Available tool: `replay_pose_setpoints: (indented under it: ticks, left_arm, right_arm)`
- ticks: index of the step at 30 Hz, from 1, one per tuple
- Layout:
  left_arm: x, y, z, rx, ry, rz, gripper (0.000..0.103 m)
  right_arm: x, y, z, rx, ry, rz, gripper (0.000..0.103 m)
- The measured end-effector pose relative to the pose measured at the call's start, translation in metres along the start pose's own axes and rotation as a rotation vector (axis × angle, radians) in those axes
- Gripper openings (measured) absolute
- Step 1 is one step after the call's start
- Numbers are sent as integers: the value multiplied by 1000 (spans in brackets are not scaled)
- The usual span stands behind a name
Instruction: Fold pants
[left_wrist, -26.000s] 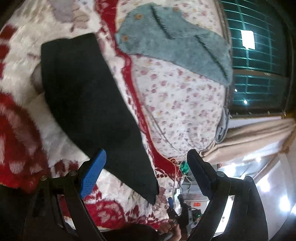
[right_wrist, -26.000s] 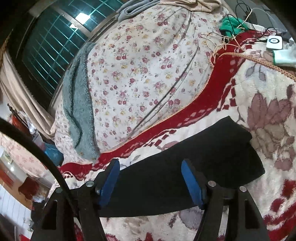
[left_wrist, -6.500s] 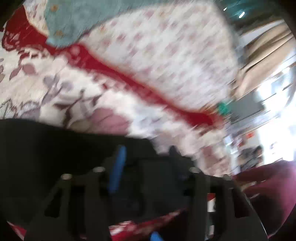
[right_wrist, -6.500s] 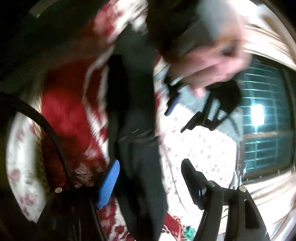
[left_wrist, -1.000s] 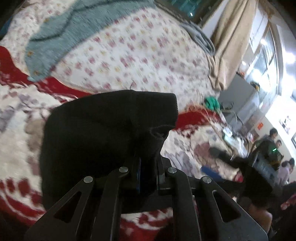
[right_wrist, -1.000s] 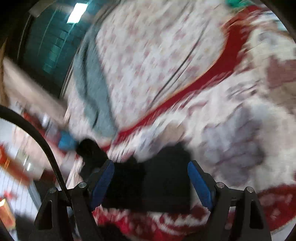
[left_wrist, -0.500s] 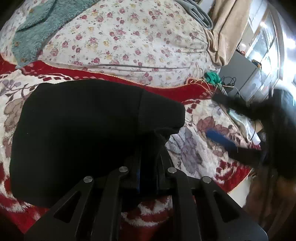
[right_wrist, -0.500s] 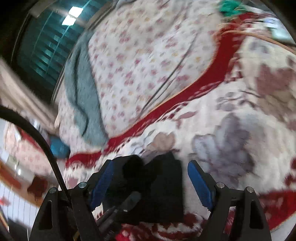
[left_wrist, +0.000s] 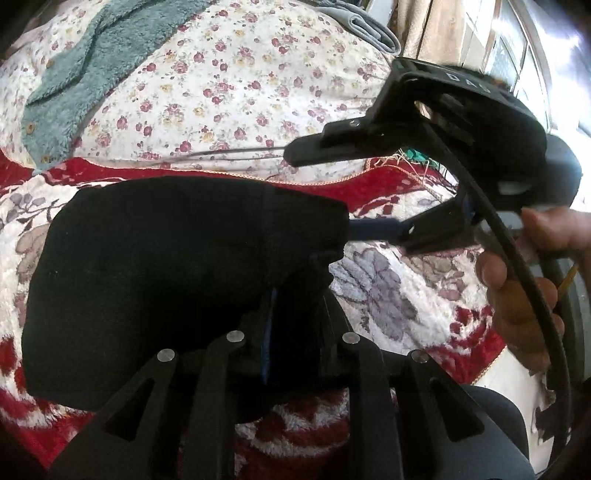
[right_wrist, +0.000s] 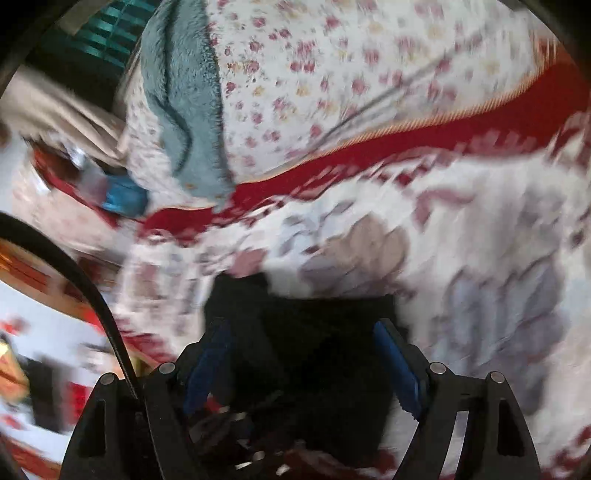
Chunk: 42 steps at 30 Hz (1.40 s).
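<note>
Matt black knit pants (left_wrist: 155, 266) lie on a plush fleece blanket (left_wrist: 388, 291) (teal towel (left_wrist: 85, 70) equally fuzzy).

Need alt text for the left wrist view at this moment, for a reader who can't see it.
The left gripper, jaws opening, has a fold of the black pants between them; the folded pants lie on a red-and-white floral blanket. From the right, the open right gripper, held in a hand, reaches toward the pants' edge. Behind lie a flowered quilt and a teal fleece garment.
</note>
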<state>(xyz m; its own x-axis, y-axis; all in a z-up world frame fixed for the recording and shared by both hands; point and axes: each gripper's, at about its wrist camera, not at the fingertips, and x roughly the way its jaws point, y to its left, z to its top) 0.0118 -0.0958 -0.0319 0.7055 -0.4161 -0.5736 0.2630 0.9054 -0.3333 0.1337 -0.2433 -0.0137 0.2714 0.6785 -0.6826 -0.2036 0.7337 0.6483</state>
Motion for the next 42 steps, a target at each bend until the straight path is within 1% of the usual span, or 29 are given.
replay_pose_setpoints:
  ticks: [1,2,3,4,6,7,9,10,11,13,15,18,19,20,21,23,24,25,28,30,32,33,34,35,36,37,39,40,42]
  left_arm:
    - [-1,-1,-1,8,-7,8,15]
    - [-1,-2,-1,16,-11,15,15]
    - [-3,-5,-2,30,-18,27,15]
    - [-3,-7,-3,46,-21,41,16]
    - [-2,-12,-6,81,-24,63,16]
    - [-2,-16,-8,103,-26,79,19]
    - [-1,-29,-14,175,-22,104,25]
    - [0,-38,-18,224,-10,99,33]
    - [1,-44,-21,258,2,93,37]
    - [-1,-48,-24,270,3,110,36]
    - [0,-42,-22,249,58,50,36]
    - [-8,-29,-17,179,170,-122,36]
    - [-15,-22,-14,145,184,-166,36]
    - [-24,-12,-11,92,178,-186,36]
    - [-32,-2,-7,45,171,-186,36]
    - [-51,30,2,-100,154,-175,36]
    - [-60,47,6,-173,141,-166,36]
    - [-72,69,12,-262,124,-154,37]
    - [-98,111,25,-402,73,-134,38]
    - [-115,129,38,-444,39,-121,39]
    - [-133,139,49,-470,-7,-115,41]
    - [-138,144,55,-469,-29,-106,45]
    - [-142,146,60,-461,-61,-89,55]
    - [-137,149,65,-459,-75,-79,60]
    - [-134,147,64,-457,-72,-77,60]
    - [-123,144,63,-448,-43,-90,60]
    - [-89,136,57,-416,51,-121,60]
    - [-67,129,48,-388,116,-104,60]
    - [-36,130,24,-412,243,-42,57]
  right_arm:
    - [3,-6,-2,15,17,74,62]
    - [6,-7,-2,13,36,115,55]
    - [10,-5,-4,5,54,135,41]
    - [11,-7,-5,-7,58,120,26]
    - [15,-5,-6,-34,72,98,12]
    - [14,-4,-6,-51,62,76,8]
    - [14,-11,-5,-55,50,27,7]
    - [17,-17,-3,-50,54,-5,7]
    - [19,-21,-3,-49,65,-29,7]
    - [26,-30,-4,-41,91,-57,6]
    - [29,-36,-5,-32,100,-55,6]
    - [28,-35,-4,-60,102,-82,5]
    - [29,-34,-3,-72,102,-90,5]
    - [29,-34,-3,-76,102,-94,5]
    - [28,-32,-4,-80,99,-96,6]
    - [23,-29,-4,-82,89,-106,12]
    - [18,-25,-4,-81,80,-131,21]
    - [13,-21,-4,-90,74,-170,34]
    - [-8,0,-7,-176,41,-244,36]
    - [-21,15,-9,-241,15,-264,36]
    - [-32,42,-14,-346,-7,-241,36]
    - [-32,51,-16,-381,-8,-225,36]
    - [-32,65,-20,-434,-8,-199,36]
    - [-29,79,-26,-502,1,-150,36]
    - [-22,91,-33,-571,20,-116,36]
    - [-13,97,-39,-622,46,-124,36]
    - [9,99,-50,-681,113,-207,36]
    - [24,91,-56,-698,158,-271,36]
    - [44,71,-63,-678,245,-330,36]
